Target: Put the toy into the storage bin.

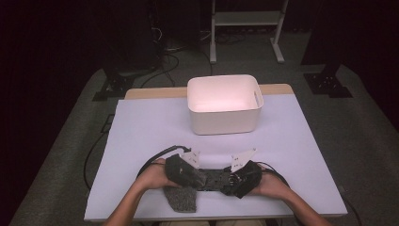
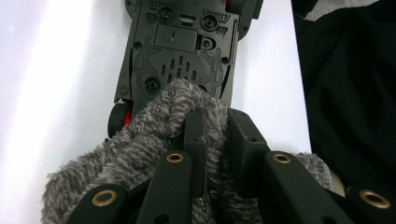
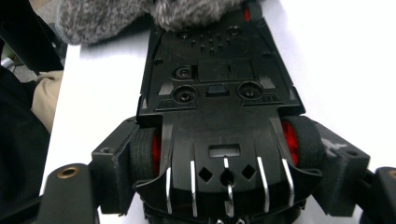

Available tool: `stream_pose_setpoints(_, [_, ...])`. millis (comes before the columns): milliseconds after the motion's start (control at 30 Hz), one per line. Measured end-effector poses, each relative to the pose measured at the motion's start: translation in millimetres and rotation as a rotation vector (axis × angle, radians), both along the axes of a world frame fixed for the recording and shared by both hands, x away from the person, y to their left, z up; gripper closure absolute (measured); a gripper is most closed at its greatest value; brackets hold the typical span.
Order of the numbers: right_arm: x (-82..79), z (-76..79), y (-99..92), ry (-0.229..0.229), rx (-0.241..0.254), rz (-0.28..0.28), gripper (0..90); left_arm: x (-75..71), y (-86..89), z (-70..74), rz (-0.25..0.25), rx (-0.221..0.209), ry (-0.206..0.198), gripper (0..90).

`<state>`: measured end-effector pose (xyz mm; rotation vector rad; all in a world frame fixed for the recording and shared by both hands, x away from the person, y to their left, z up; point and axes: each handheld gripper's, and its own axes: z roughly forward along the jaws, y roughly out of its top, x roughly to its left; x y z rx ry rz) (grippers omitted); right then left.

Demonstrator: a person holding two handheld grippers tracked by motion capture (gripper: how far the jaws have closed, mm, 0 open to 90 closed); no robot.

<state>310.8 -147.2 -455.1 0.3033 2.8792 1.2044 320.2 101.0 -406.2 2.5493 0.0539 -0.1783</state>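
A dim room around one lit table

We saw a pale lavender-white sheet (image 1: 141, 141) covering most of a light wooden table (image 1: 150, 92), whose bare edge showed along the far side. A white plastic bin (image 1: 225, 123) with a cut-out handle stood on the sheet near the far edge, glowing warm inside under overhead light. Grey carpet (image 1: 357, 127) lay around the table. Beyond it, the white legs and lower shelf of a metal stand (image 1: 244, 19) rose into shadow, and black stand bases (image 1: 327, 82) rested on the floor at the far right and far left. Black cables (image 1: 162, 63) ran loose over the floor behind the table. The back of the room was dark.
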Motion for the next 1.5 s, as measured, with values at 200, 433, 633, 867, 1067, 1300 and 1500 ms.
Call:
stream_pose_setpoints(200, [-4.2, 5.1, -9.4, 0.012, 0.017, -0.012, 21.2, -0.9, -2.1, -2.9, -0.005, 0.009, 0.005, 78.3])
stream_pose_setpoints(433, [-8.1, 6.9, -17.9, -0.008, 0.002, -0.02, 22.0, -3.3, -5.9, -1.4, -0.016, 0.009, -0.003, 79.3])
stream_pose_setpoints(633, [-7.4, 4.2, -22.5, -0.002, 0.011, -0.011, 23.1, -4.9, -23.3, 2.3, -0.063, -0.003, 0.007, 80.3])
stream_pose_setpoints(867, [-5.4, 2.0, -22.4, -0.009, 0.019, 0.005, 22.9, -3.7, -57.2, 5.0, -0.109, -0.017, 0.004, 81.5])
stream_pose_setpoints(1067, [-6.6, -1.9, -22.9, -0.018, 0.016, 0.006, 23.1, -7.0, -88.1, 6.4, -0.152, -0.021, 0.006, 81.4])
stream_pose_setpoints(1300, [-7.7, -5.2, -24.2, -0.015, 0.016, 0.005, 23.3, -5.5, -83.6, 8.0, -0.161, 0.017, -0.03, 81.3])
stream_pose_setpoints(1500, [-6.3, -5.8, -25.1, -0.022, 0.022, 0.018, 23.4, -2.4, -56.3, 7.2, -0.091, 0.023, -0.036, 80.9])
